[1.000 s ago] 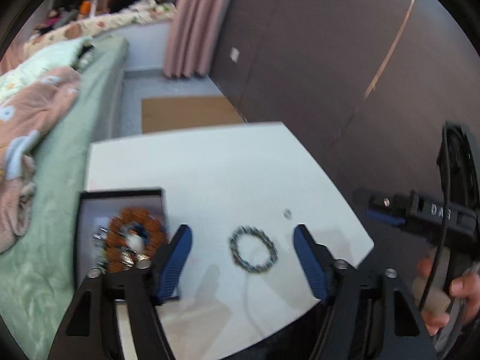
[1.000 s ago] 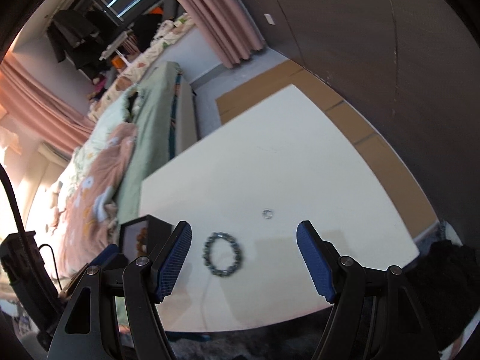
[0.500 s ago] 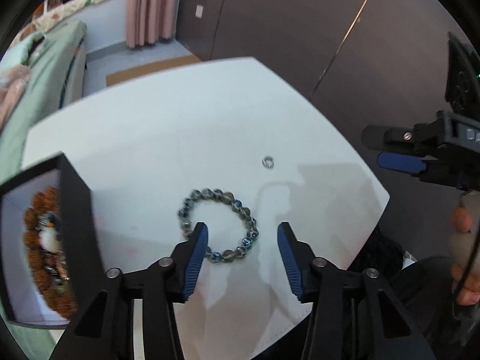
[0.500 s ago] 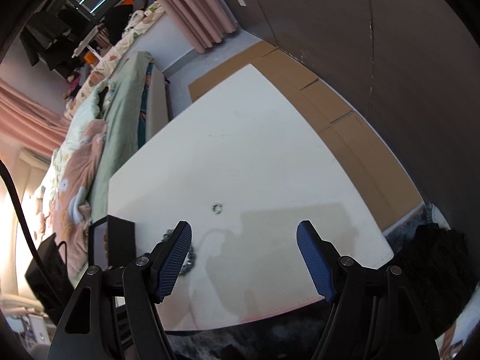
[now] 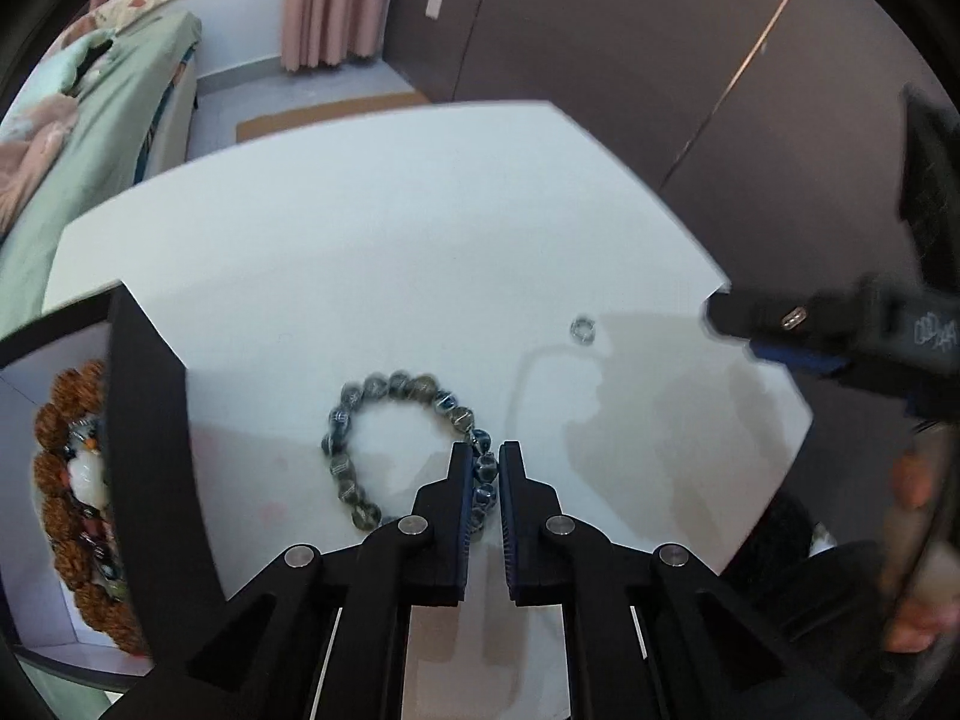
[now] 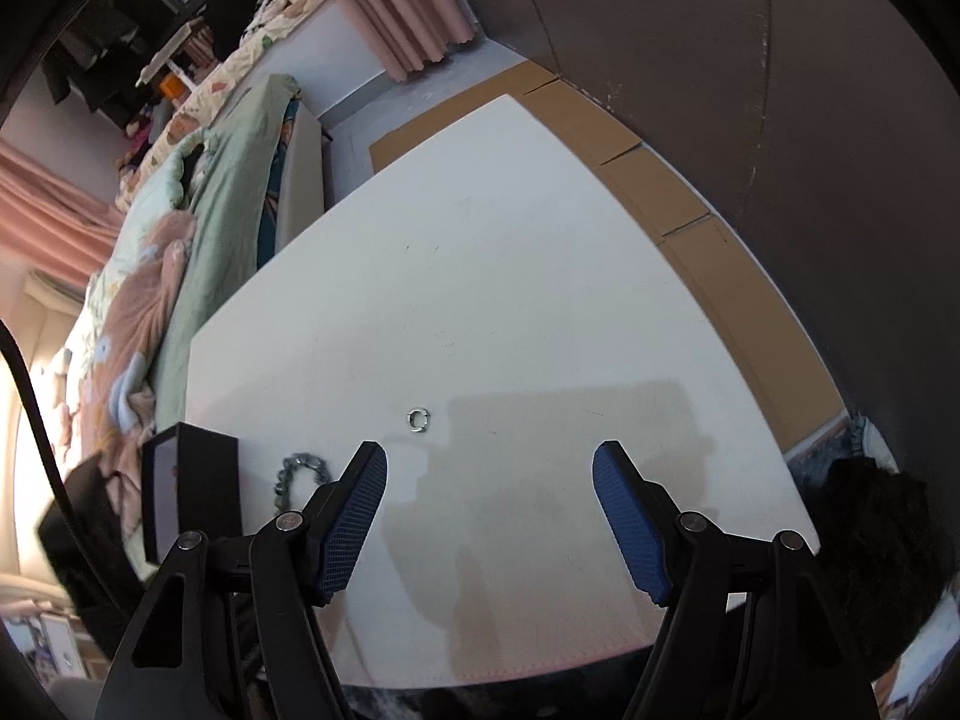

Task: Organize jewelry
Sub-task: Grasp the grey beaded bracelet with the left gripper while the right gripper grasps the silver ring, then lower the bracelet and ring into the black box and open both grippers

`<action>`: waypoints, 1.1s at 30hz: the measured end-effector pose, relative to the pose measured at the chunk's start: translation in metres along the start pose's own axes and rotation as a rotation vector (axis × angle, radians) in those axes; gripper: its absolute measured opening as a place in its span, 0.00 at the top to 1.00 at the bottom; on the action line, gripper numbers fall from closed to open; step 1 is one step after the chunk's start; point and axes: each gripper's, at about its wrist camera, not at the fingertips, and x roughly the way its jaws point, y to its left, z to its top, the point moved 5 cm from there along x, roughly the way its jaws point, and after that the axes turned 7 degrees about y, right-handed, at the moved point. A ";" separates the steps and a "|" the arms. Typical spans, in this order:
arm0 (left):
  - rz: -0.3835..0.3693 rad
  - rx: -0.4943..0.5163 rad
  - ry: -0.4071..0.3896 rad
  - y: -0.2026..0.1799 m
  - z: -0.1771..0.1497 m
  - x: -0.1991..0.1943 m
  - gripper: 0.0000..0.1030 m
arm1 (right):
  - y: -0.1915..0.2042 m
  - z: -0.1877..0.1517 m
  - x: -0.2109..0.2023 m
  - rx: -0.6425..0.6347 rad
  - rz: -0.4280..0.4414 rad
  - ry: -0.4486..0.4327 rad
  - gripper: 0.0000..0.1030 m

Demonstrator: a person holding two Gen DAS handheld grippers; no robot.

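A grey-blue bead bracelet [image 5: 384,420] lies on the white table [image 5: 360,240]. My left gripper [image 5: 485,468] is shut on the bracelet's right side, with beads pinched between the blue pads. A small silver ring [image 5: 581,329] lies further right; it also shows in the right wrist view [image 6: 418,419]. A black jewelry box [image 5: 144,450] stands open at the left and holds a brown bead bracelet [image 5: 72,480] and other pieces. My right gripper [image 6: 489,516] is open and empty above the table, near the ring. The bracelet [image 6: 297,474] is partly hidden behind its left finger.
The box [image 6: 192,498] sits at the table's left edge in the right wrist view. A bed with green and pink bedding [image 6: 180,228] runs along the table's far left side. A dark wall [image 5: 660,60] and cardboard on the floor [image 6: 660,192] lie beyond the table.
My left gripper came down over the bracelet and closed on its right side. My right gripper shifted slightly, staying open; the ring now sits nearer its middle.
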 end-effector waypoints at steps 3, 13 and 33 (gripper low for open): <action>-0.032 -0.020 -0.050 0.006 0.006 -0.018 0.92 | 0.006 0.003 0.006 -0.024 0.005 0.003 0.38; -0.077 -0.079 -0.158 0.024 0.014 -0.058 0.92 | 0.030 0.012 0.034 -0.103 -0.009 0.030 0.60; -0.107 -0.187 -0.309 0.072 0.013 -0.130 0.92 | 0.056 0.009 0.052 -0.187 -0.139 0.030 0.88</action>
